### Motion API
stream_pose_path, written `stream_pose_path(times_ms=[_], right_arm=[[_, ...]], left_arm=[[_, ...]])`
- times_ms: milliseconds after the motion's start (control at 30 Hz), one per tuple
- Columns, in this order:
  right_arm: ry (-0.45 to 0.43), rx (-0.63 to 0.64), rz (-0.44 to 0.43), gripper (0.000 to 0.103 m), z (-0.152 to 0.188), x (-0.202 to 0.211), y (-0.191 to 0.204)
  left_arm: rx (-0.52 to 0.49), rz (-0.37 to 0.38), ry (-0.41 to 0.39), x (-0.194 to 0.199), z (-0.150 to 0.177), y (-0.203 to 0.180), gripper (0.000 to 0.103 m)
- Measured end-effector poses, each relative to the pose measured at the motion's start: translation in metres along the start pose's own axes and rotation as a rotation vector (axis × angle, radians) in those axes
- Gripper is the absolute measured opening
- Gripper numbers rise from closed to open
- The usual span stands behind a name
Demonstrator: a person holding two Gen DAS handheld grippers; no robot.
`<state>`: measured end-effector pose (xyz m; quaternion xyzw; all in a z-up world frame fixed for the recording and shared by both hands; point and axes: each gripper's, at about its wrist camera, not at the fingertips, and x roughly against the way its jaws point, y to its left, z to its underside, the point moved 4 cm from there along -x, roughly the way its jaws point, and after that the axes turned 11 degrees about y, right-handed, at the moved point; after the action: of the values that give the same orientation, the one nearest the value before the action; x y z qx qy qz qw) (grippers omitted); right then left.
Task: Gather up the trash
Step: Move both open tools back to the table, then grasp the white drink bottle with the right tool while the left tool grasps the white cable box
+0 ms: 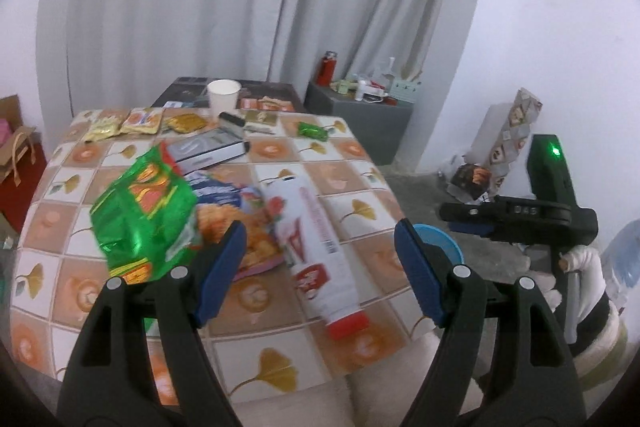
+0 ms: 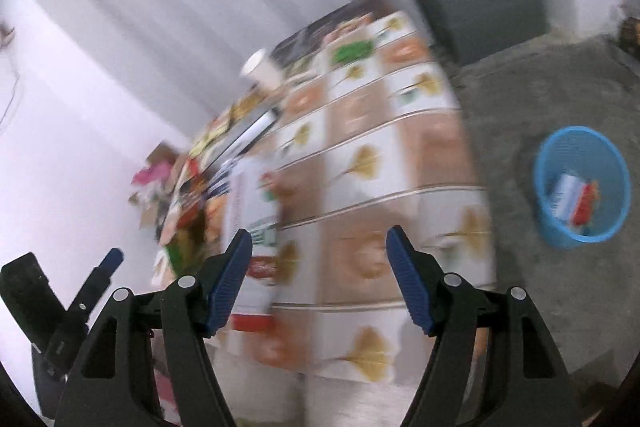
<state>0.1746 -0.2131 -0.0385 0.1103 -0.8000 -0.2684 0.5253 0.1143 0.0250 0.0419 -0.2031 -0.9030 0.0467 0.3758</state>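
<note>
A white bottle with a red cap (image 1: 310, 239) lies on the tiled table (image 1: 352, 183), beside a green snack bag (image 1: 142, 217) and a flat printed wrapper (image 1: 236, 215). My left gripper (image 1: 320, 267) is open and empty, just above the bottle's near end. My right gripper (image 2: 320, 275) is open and empty, tilted over the table's right edge; the bottle (image 2: 250, 223) shows blurred by its left finger. A blue bin (image 2: 582, 185) with some trash in it stands on the floor to the right.
A paper cup (image 1: 223, 97), small yellow packets (image 1: 124, 123), a green packet (image 1: 313, 130) and a silver box (image 1: 206, 149) lie farther back. A grey cabinet (image 1: 360, 115) stands behind. The right gripper's body (image 1: 548, 203) hovers right of the table.
</note>
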Motion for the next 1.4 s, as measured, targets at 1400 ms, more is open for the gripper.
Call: stream_pose_path(times_ms=[1400], right_arm=[[0.214,-0.024,0.033,0.063,-0.028,-0.09,0.0]], left_arm=[[-0.725,-0.558,0.713,-0.314,-0.142,0.123,0.079]])
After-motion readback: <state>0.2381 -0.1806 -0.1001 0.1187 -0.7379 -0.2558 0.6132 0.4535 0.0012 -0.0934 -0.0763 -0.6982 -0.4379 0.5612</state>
